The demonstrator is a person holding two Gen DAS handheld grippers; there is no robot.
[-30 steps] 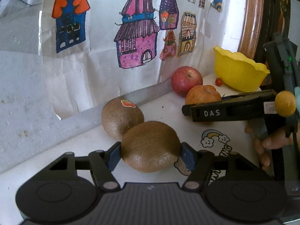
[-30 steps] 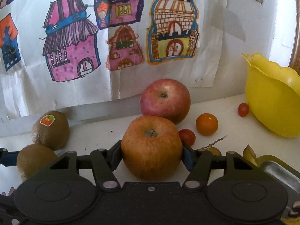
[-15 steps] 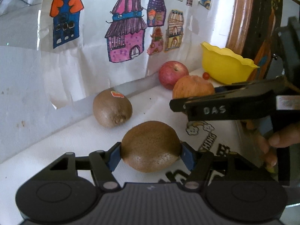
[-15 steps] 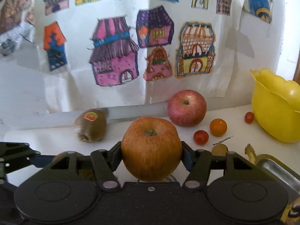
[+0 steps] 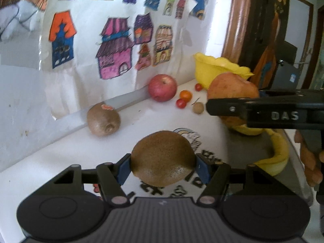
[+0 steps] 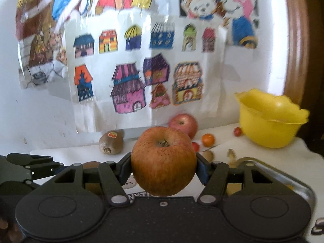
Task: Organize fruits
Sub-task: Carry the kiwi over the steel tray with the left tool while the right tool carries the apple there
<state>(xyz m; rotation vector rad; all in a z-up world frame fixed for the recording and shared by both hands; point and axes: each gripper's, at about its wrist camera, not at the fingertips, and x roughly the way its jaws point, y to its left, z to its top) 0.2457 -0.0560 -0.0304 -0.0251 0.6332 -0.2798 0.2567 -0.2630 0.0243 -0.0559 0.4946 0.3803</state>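
Note:
My left gripper (image 5: pixel 163 169) is shut on a brown kiwi (image 5: pixel 163 158) and holds it above the white table. My right gripper (image 6: pixel 163 167) is shut on an orange-red apple (image 6: pixel 163 160), also held off the table; this apple shows in the left wrist view (image 5: pixel 230 89) with the right gripper's black finger across it. On the table by the wall lie a second kiwi with a sticker (image 5: pixel 103 119) (image 6: pixel 111 142) and a red apple (image 5: pixel 162 88) (image 6: pixel 183 123). A yellow bowl (image 5: pixel 214 69) (image 6: pixel 269 119) stands at the back right.
Small tomatoes (image 5: pixel 181 102) (image 6: pixel 238 131), a small orange (image 5: pixel 185 95) (image 6: pixel 208 139) and a tiny brown fruit (image 5: pixel 198 107) lie between the red apple and the bowl. A metal tray (image 6: pixel 283 174) with a banana (image 5: pixel 277 154) lies at the right. A drawing sheet covers the wall behind.
Both grippers have risen and drawn back from the wall with their fruits. The held kiwi has come away from the stickered kiwi; more of the table and wall shows.

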